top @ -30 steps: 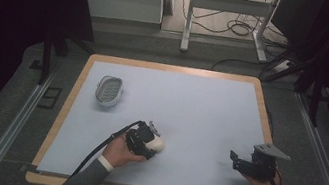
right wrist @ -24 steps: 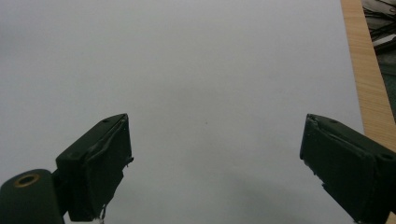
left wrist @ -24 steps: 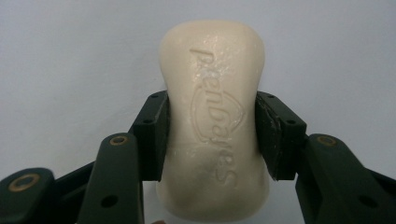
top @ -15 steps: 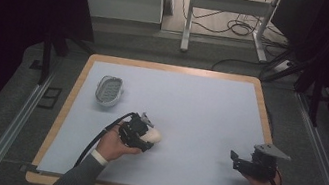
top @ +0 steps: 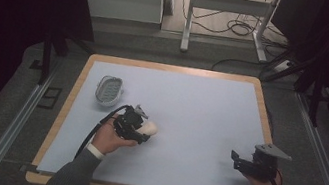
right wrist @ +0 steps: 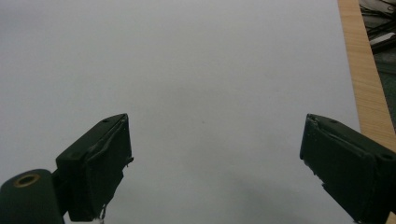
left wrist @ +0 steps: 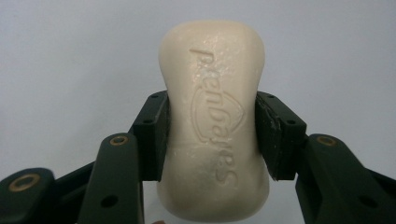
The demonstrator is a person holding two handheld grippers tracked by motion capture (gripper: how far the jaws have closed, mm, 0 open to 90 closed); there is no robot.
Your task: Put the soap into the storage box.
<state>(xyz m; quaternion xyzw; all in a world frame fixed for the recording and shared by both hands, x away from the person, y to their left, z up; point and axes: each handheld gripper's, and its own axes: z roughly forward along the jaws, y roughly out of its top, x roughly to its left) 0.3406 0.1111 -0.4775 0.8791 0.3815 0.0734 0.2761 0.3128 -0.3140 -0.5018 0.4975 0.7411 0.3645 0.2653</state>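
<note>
1. The soap bar (left wrist: 214,121) is cream-white and oblong with rounded ends, slightly waisted at its middle, with raised lettering moulded into its broad face.
2. It is clamped at the waist between two black fingers (left wrist: 152,135), lengthwise along them.
3. In the high view the soap bar (top: 149,128) sits over the left half of the pale blue worktop (top: 200,108).

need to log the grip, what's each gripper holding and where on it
The left gripper holds the bar of soap across its narrowed middle, one pad on each long side. The right gripper is open, holding nothing.
</note>
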